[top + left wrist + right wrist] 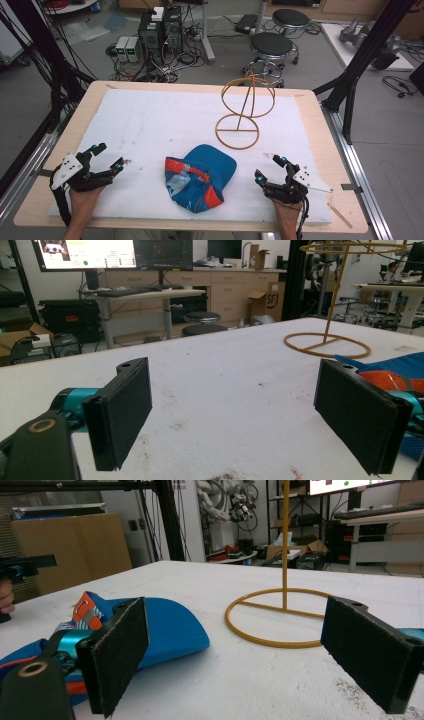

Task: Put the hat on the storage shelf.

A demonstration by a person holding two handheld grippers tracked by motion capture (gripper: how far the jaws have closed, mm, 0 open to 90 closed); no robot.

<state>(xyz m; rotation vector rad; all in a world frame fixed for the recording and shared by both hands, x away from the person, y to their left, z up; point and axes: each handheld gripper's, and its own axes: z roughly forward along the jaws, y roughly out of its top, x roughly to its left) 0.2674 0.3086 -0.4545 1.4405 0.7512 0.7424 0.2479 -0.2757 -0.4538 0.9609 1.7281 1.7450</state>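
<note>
Left gripper resting at near left of white pad, jaws spread wide, nothing between. Right gripper mirrored at near right, jaws likewise wide, empty. Flanking blue-orange cap, apart from it both sides; probably staged for two-sided pickup. Cap lying upside down, inner lining and strap up, centre near edge. Yellow wire stand upright just behind cap, likely intended perch. Stand top cropped in both gripper views; cap brim shape unclear.

High view: fixed overhead, facing forward and down across the white-covered wooden counter. Gripper views: low, close to the surface. Shared: yellow wire hoop stand, blue-and-orange cloth cap.
</note>
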